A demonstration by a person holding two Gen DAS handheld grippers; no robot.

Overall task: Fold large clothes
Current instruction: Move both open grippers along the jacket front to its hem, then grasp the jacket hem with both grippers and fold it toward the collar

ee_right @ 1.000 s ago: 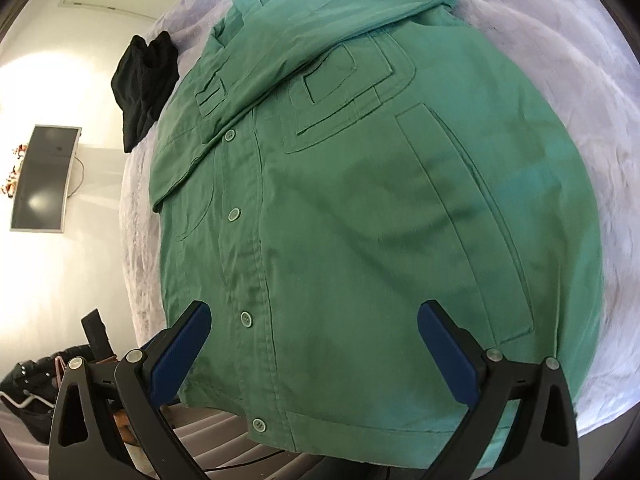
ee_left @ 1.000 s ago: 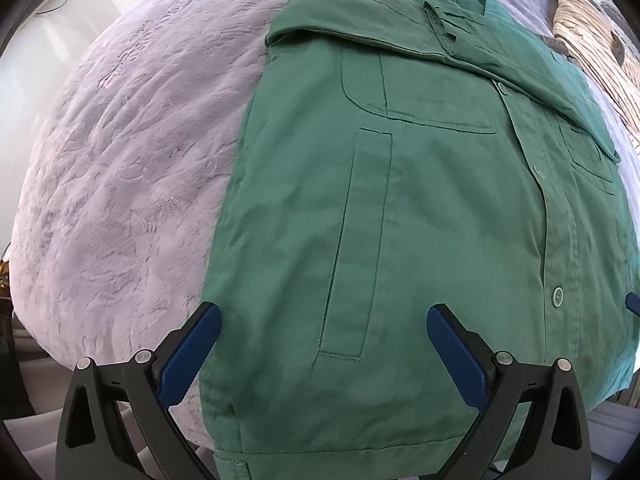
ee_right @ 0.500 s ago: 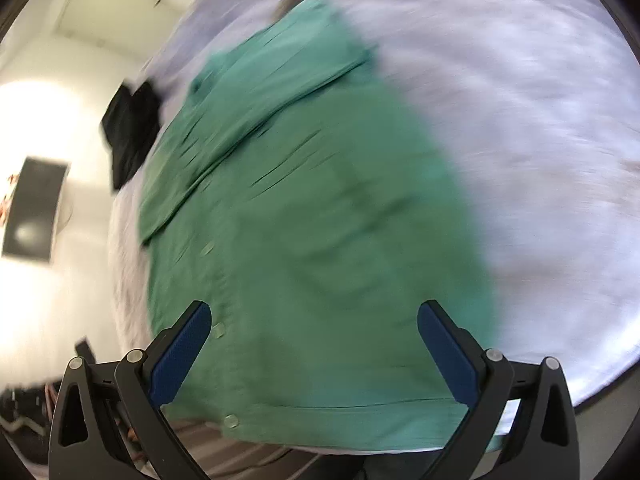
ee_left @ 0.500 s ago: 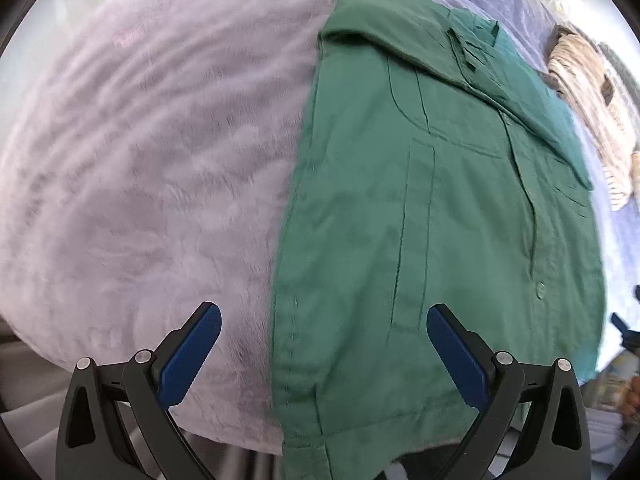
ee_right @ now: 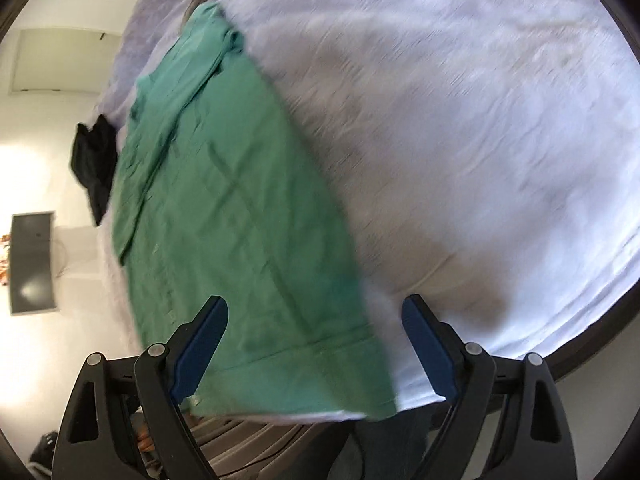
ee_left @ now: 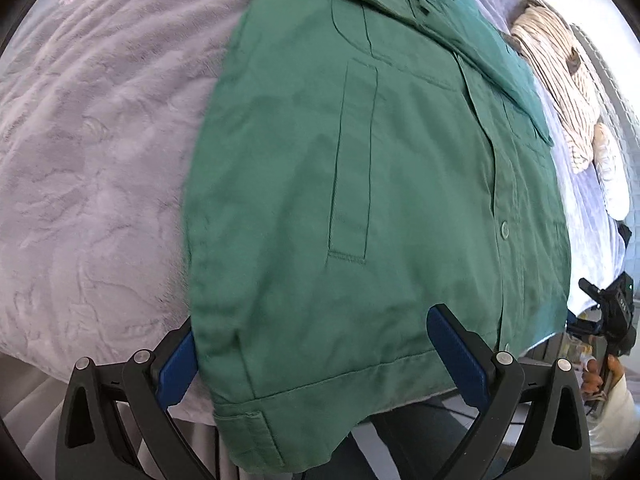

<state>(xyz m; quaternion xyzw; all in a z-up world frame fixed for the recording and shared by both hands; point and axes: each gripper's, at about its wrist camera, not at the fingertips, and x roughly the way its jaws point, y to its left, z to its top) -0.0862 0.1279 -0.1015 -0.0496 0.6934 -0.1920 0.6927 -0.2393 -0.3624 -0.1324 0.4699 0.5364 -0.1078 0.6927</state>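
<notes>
A green button-up shirt (ee_left: 360,184) lies flat on a lilac bedspread (ee_left: 100,160), sleeves folded in, its hem hanging over the near bed edge. My left gripper (ee_left: 320,354) is open, its blue pads either side of the shirt's lower left hem corner, touching nothing. In the right wrist view the shirt (ee_right: 224,216) fills the left half, blurred. My right gripper (ee_right: 316,348) is open over the shirt's lower right hem corner, empty. The right gripper also shows in the left wrist view (ee_left: 612,312), off the shirt's right edge.
A striped beige garment (ee_left: 560,76) lies on the bed to the shirt's far right. A black garment (ee_right: 94,160) lies at the shirt's far left side. A dark monitor (ee_right: 32,260) stands beyond the bed. The bedspread (ee_right: 480,140) spreads wide to the right.
Both grippers swung outward, left one leftward and right one rightward, then settled at the shirt's bottom hem corners. The shirt has not moved. Both stay open.
</notes>
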